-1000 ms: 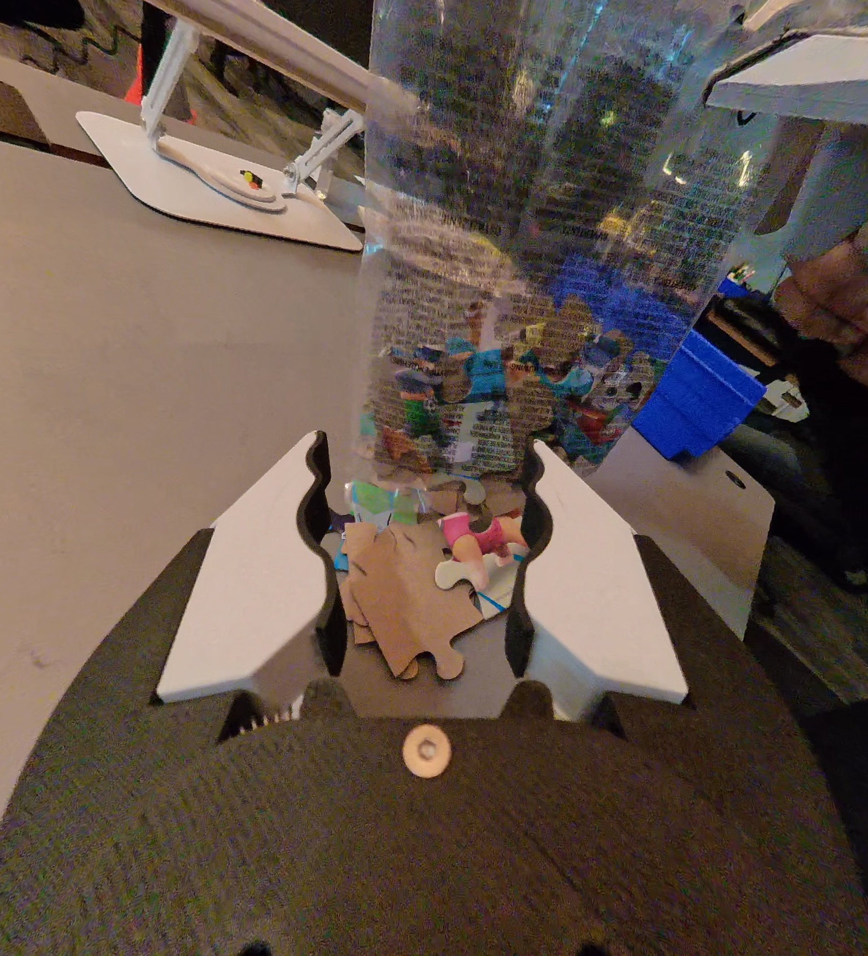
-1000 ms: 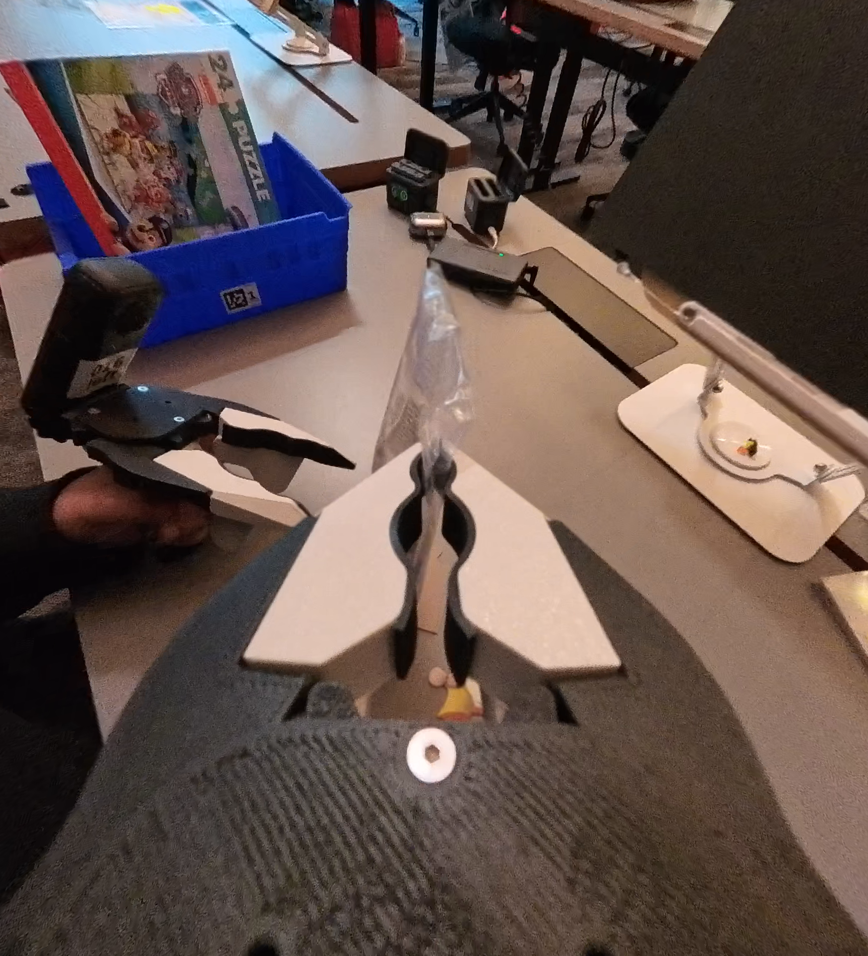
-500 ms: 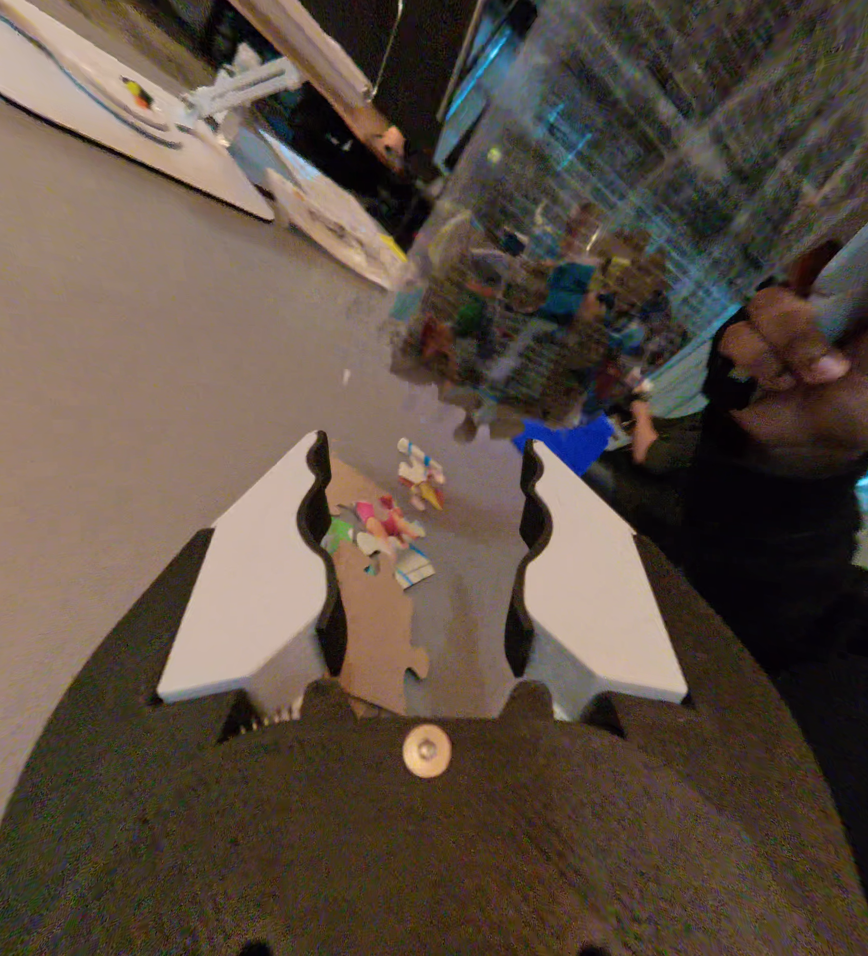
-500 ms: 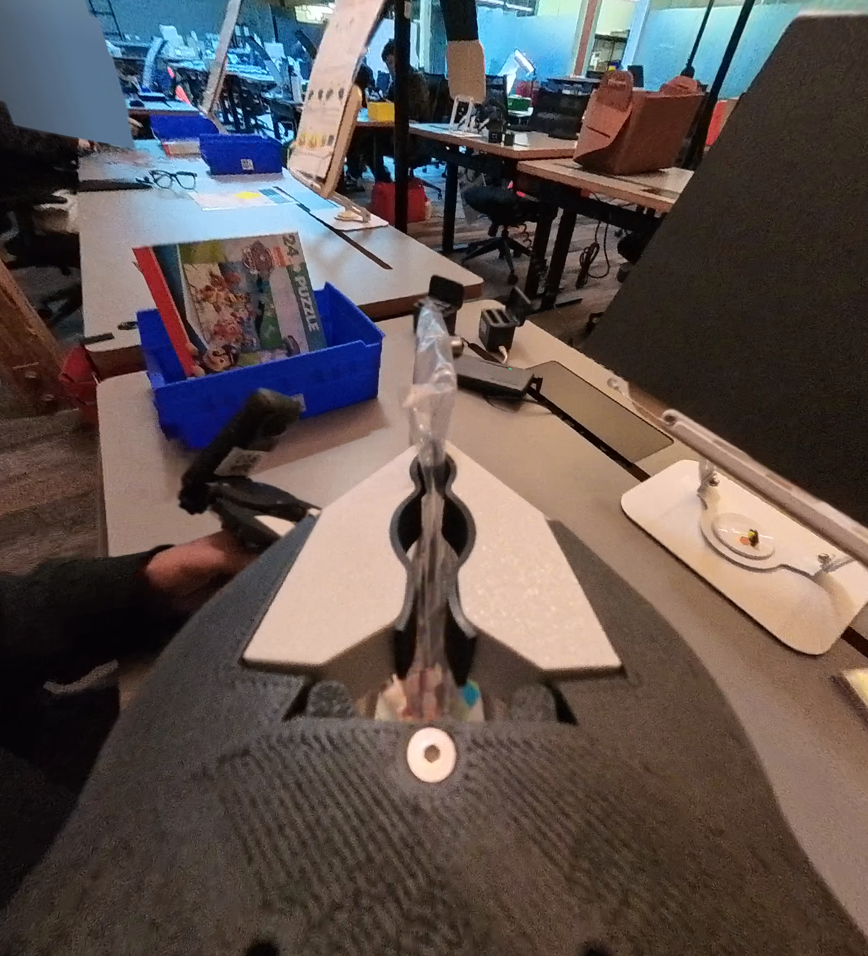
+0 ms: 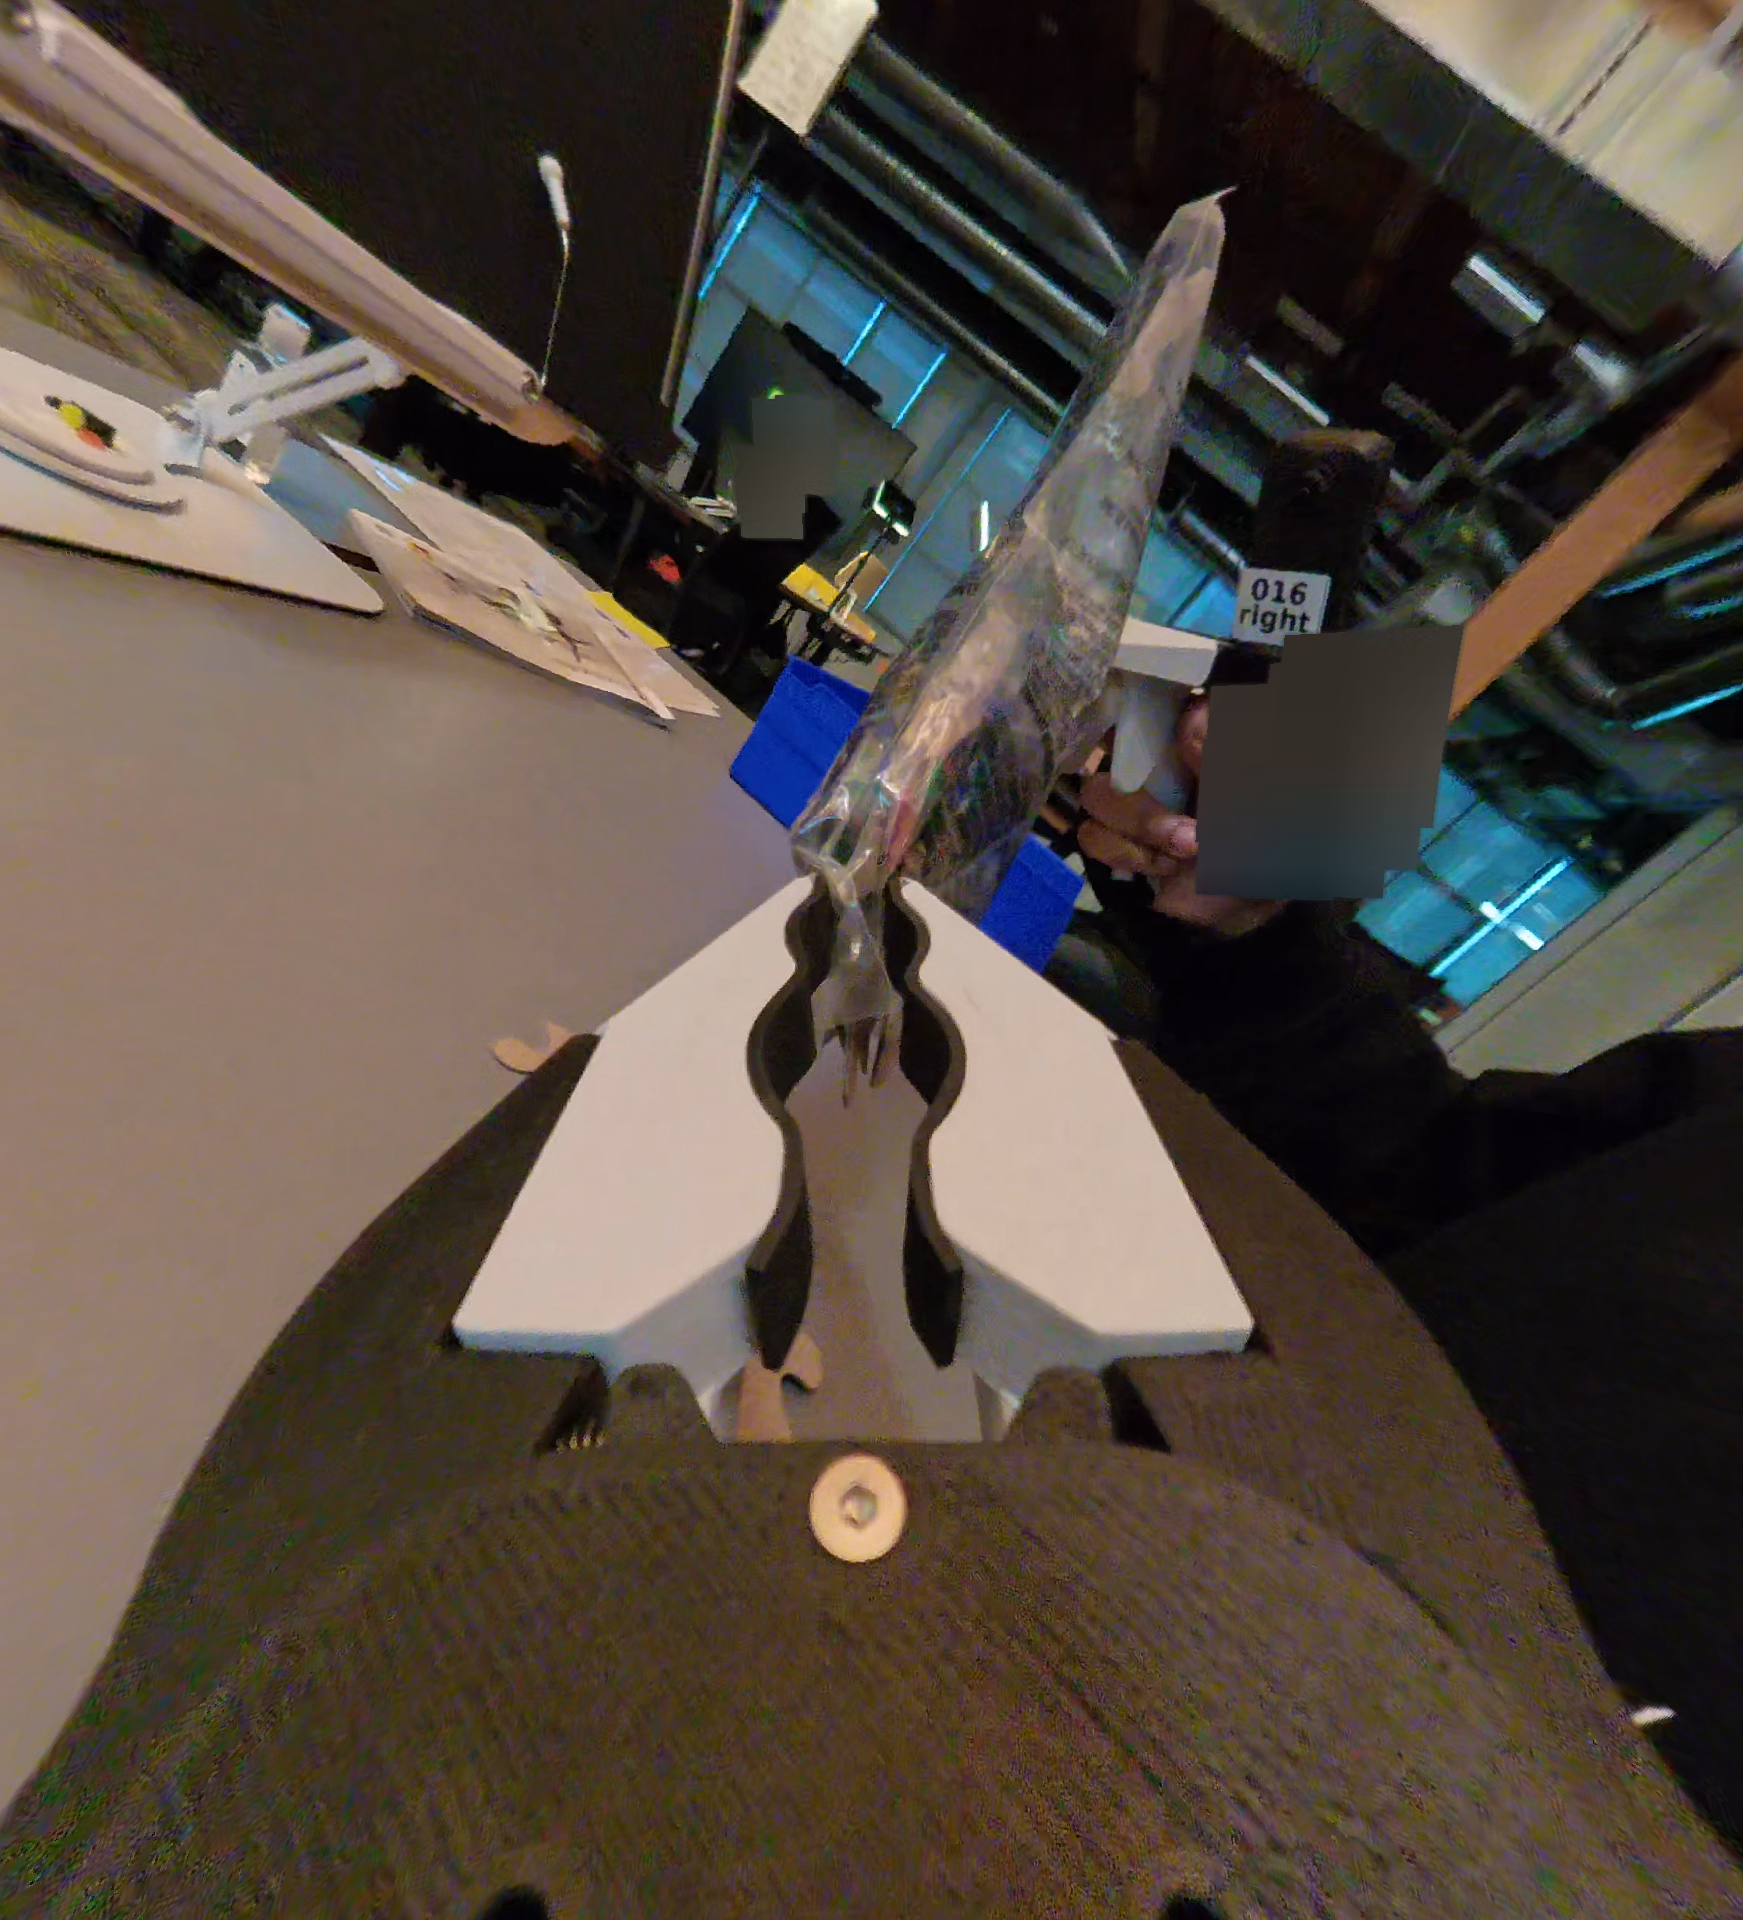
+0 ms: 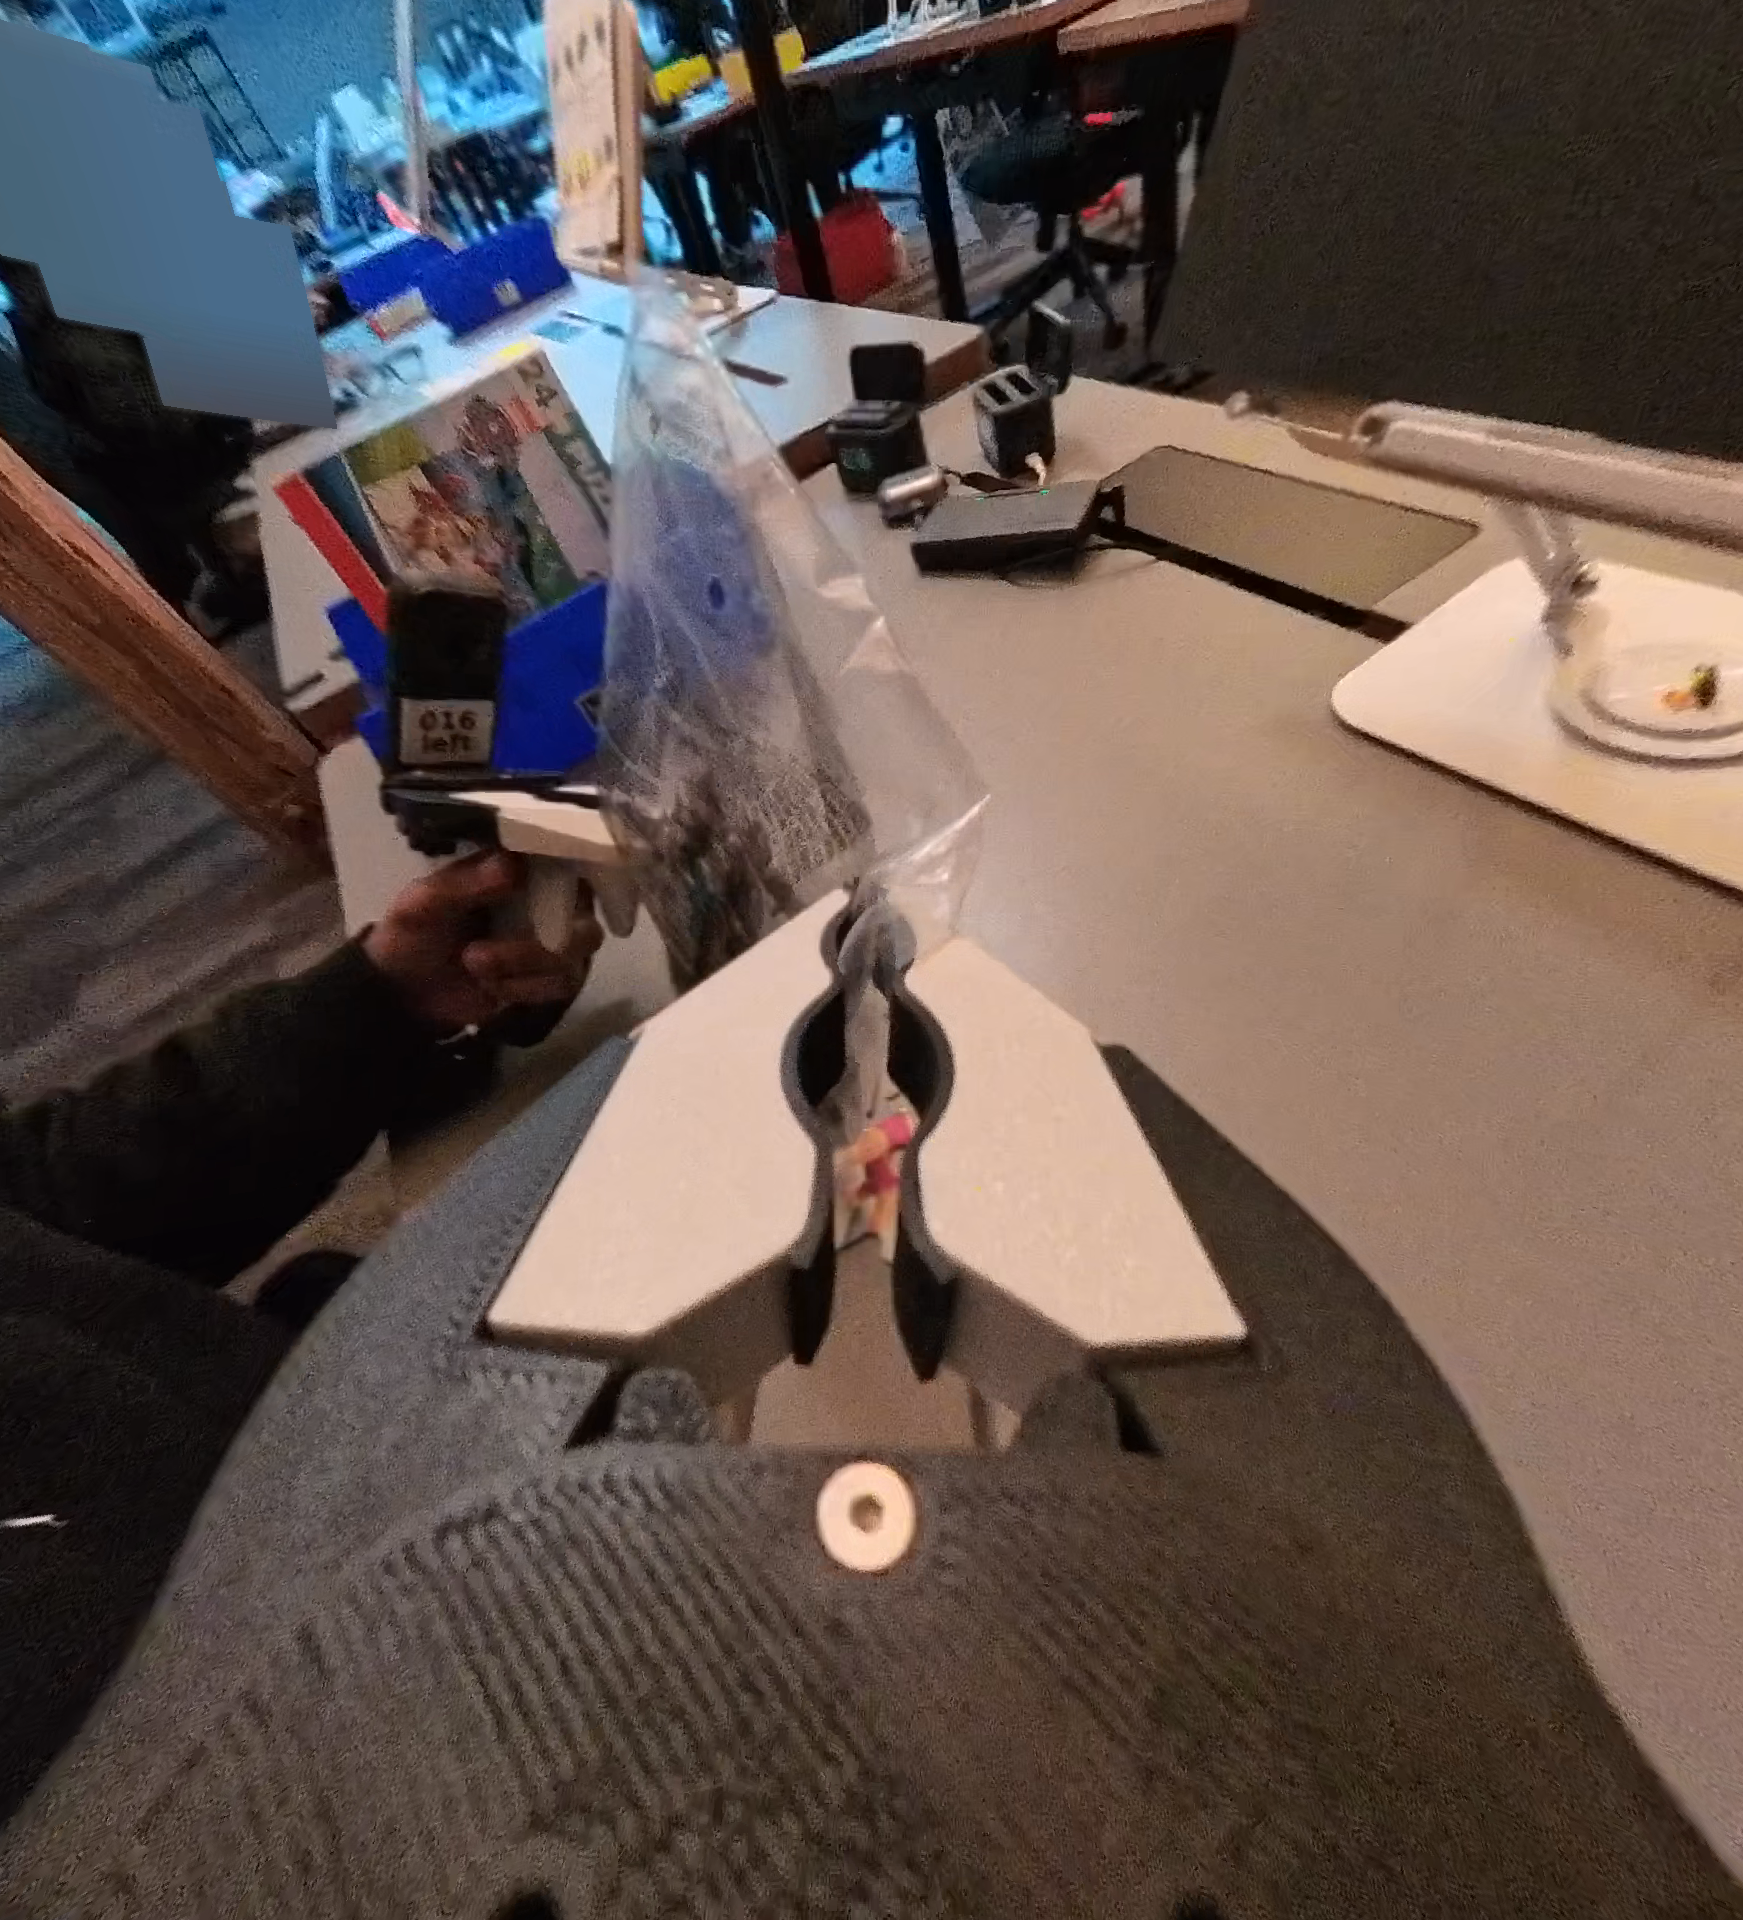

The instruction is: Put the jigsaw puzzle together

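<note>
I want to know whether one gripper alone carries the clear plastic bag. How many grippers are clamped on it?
2. The left gripper pinches one corner of the clear plastic bag; the right gripper pinches another corner. The bag stretches between them above the grey table.

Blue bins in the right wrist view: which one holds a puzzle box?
The near blue bin, behind the left gripper: a puzzle box stands in it. The far bins show none.

Grey table [image 6: 1262, 935] open right; clear bag [image 6: 742, 675] blocks middle, blue bin [image 6: 545, 665] behind.
</note>
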